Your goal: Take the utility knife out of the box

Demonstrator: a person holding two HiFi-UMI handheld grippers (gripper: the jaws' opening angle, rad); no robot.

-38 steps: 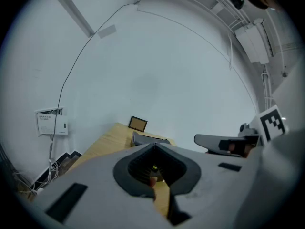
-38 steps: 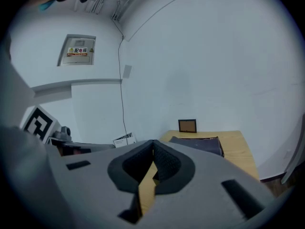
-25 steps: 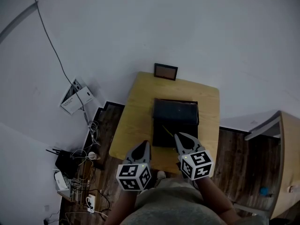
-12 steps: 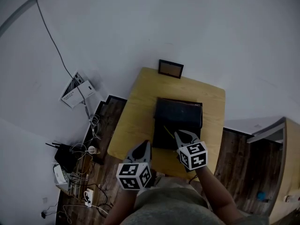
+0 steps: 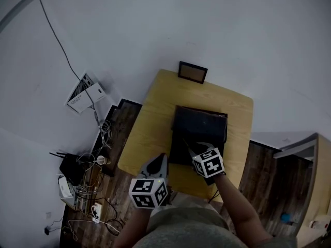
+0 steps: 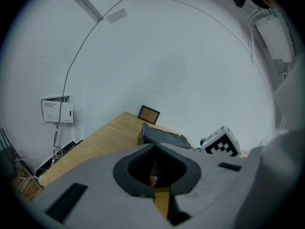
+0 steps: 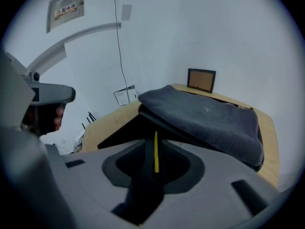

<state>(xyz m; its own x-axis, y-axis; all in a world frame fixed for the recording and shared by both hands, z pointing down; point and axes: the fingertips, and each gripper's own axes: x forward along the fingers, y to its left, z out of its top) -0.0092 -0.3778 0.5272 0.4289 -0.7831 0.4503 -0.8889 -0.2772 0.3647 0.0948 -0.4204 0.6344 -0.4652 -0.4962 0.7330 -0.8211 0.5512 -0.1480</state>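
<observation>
Head view, scene: a dark box sits on a wooden table, and a thin yellow utility knife shows at the box's near edge.
Head view, tools: the right gripper is over that near edge, just beside the knife. The left gripper hangs at the table's near side, apart from the box.
Left gripper view, jaws: the tips are pressed together with nothing pinched, and the box lies ahead.
Right gripper view, jaws: they are spread, having just been opening. The knife shows in the gap and the pads are not pressing on it. Whether it is between the tips or just beyond them cannot be told.
Right gripper view, box: the soft grey lid is raised over a dark opening.
Step in hand: reaching for the grasp, with the knife likely still in the box.
Next move: probably ease the spread jaws down astride the narrow handle, keep them centred, pinch, then lift clear of the lid.
</observation>
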